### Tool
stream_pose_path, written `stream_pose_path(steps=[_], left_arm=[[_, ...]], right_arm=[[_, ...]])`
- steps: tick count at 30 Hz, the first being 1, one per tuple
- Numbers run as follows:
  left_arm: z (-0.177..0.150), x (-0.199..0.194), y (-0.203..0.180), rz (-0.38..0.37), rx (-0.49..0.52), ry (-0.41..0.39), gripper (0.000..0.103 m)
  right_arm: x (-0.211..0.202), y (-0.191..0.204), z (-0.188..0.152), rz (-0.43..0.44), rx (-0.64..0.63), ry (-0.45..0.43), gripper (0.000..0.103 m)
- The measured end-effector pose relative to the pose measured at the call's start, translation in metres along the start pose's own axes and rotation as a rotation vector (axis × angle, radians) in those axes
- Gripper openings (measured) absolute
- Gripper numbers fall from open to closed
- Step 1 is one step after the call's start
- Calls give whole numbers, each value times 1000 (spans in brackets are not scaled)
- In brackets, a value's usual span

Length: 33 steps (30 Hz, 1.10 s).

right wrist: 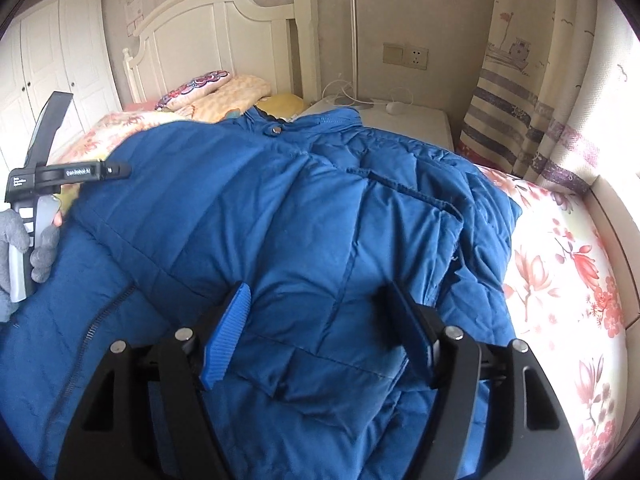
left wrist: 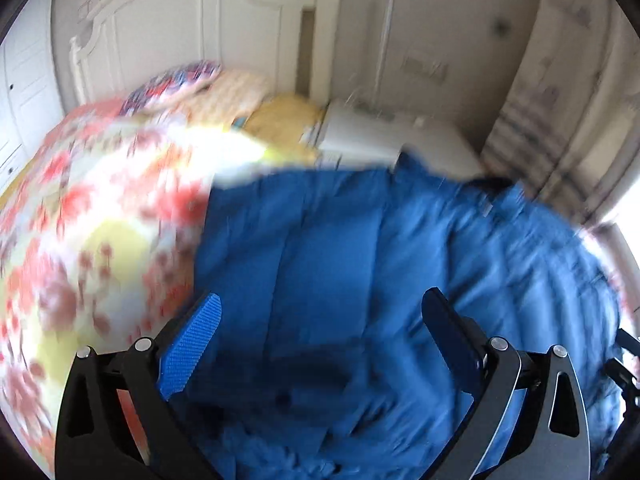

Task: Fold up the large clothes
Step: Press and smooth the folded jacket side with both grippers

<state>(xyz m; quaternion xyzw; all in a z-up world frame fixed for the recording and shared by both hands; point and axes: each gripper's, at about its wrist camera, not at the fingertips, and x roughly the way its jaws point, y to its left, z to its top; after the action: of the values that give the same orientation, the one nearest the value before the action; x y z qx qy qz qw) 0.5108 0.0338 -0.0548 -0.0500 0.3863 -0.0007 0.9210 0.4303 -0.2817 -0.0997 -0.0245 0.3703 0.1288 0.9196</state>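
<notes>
A large blue quilted jacket [right wrist: 304, 216] lies spread on a bed, collar with a snap button toward the headboard; it also shows, blurred, in the left wrist view [left wrist: 360, 248]. My right gripper [right wrist: 316, 320] is open just above the jacket's lower middle, holding nothing. My left gripper [left wrist: 324, 320] is open over the jacket's left part, empty. The left gripper's body [right wrist: 68, 172] shows at the left of the right wrist view, held by a grey-gloved hand [right wrist: 36, 248].
The bed has a floral sheet [right wrist: 568, 280] and pillows [right wrist: 216, 92] by a white headboard [right wrist: 224, 28]. A white nightstand [right wrist: 404, 120] with a lamp pole and cables stands behind the bed. A patterned curtain [right wrist: 520, 92] hangs at right. White wardrobe doors [right wrist: 52, 52] stand at left.
</notes>
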Motion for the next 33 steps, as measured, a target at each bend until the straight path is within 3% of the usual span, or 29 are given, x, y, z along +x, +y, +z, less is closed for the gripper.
stream_pose_path(steps=[3,5,7,9,11,14,17,19,20,22,23,26,30,33], left_arm=[[22,9,-14,-32,47,-3,97],[29,32,-23,10,92,49,97],[24,64,-26,61,110,152,98],[21,75,-22,41,110,170,99],[26,69,-18,15,107,198,98],[44,50,2,-67,26,156,98],[65,48,19,-36,-15,111,98],[71,69,25,10,-7,154,98],[69,88,28,42,5,216,98],[60,120,32,54,21,321,99],[59,123,32,52,29,324,99],[70,113,33,36,38,320,98],[94,90,29,7,22,204,98],[101,110,20,51,45,188,98]], right_arm=[[-18,-3,22,-67,65,-92,64],[-14,3,36,-88,83,-104,64],[11,13,42,-142,45,-45,64],[47,14,36,-162,48,91,64],[53,17,35,-178,30,95,66],[43,9,50,-144,57,96,66],[35,-6,72,-195,81,41,66],[39,-20,87,-209,111,21,66],[47,-27,89,-209,123,40,66],[76,-42,86,-224,143,150,66],[86,-46,81,-202,157,195,66],[89,-52,81,-174,150,206,66],[77,-56,110,-191,118,129,66],[94,-67,123,-214,138,117,69]])
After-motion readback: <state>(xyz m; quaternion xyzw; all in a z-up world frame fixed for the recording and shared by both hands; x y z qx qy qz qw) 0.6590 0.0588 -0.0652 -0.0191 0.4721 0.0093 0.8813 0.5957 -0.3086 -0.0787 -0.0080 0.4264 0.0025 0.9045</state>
